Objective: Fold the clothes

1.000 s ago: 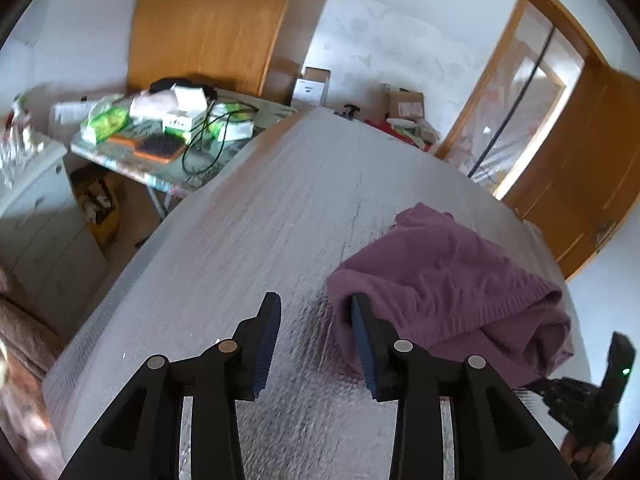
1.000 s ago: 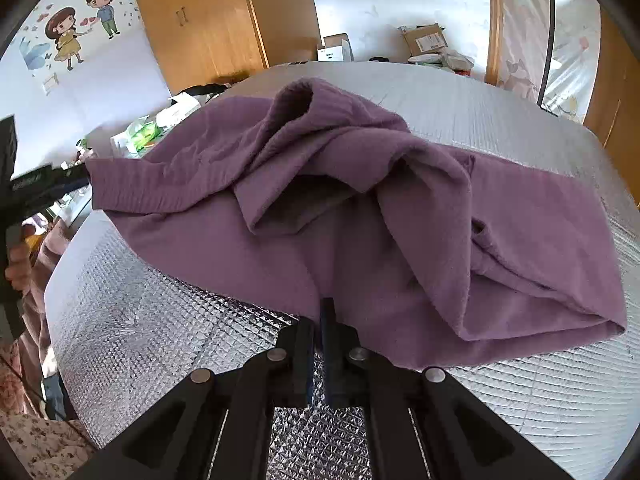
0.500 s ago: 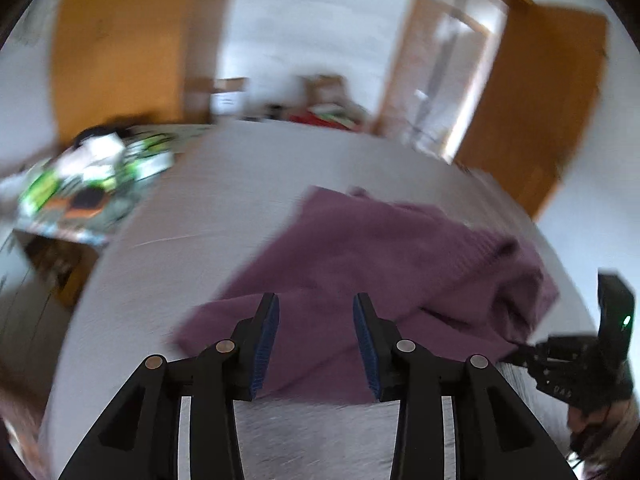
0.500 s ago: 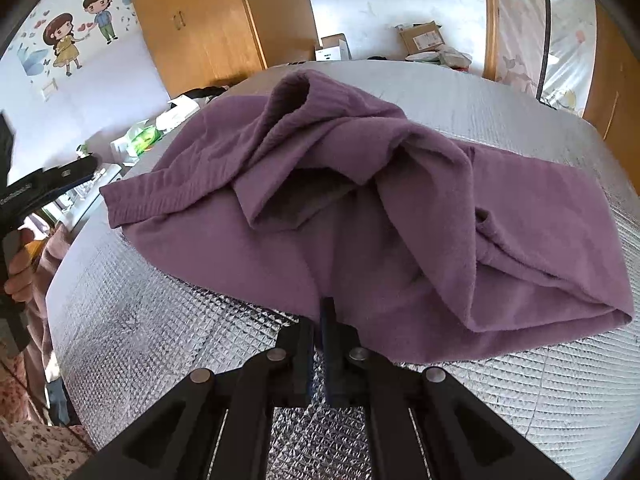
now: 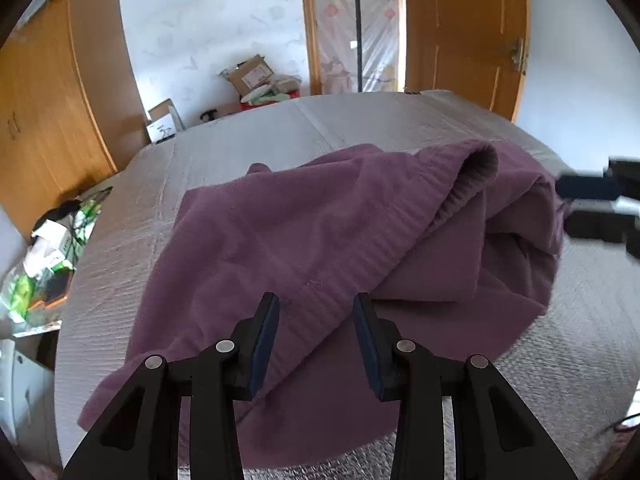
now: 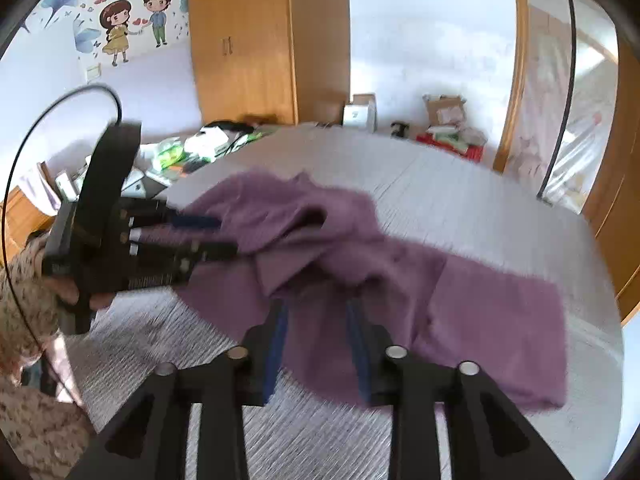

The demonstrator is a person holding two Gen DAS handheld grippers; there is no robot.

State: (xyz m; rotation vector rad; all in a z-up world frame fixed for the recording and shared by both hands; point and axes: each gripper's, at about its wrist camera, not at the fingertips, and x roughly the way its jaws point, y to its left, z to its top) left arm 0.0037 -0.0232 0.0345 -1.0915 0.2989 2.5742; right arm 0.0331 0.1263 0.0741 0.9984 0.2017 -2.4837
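One purple garment (image 5: 312, 240) is seen lying crumpled on the silver quilted tabletop (image 5: 248, 148), with one ribbed cuff or hem opening raised near its far right side; in the right wrist view the same garment (image 6: 460, 292) is spread across the middle of the tabletop (image 6: 460, 200)

Two tools are counted. The left tool (image 5: 316, 336) is held with its jaws apart, above the near edge of the garment; nothing is pinched between its blue pads. In the right wrist view the left tool (image 6: 208, 236) is seen at the garment's left edge, gripped by one hand (image 6: 68, 292) in a patterned sleeve (image 6: 24, 312)

The right tool (image 6: 316, 344) has just been opening; its jaws are parted over the garment's near edge and the cloth is not pressed by the pads. This view is motion-blurred

One wooden wardrobe (image 6: 244, 40) and one cluttered side table (image 6: 184, 156) are seen behind
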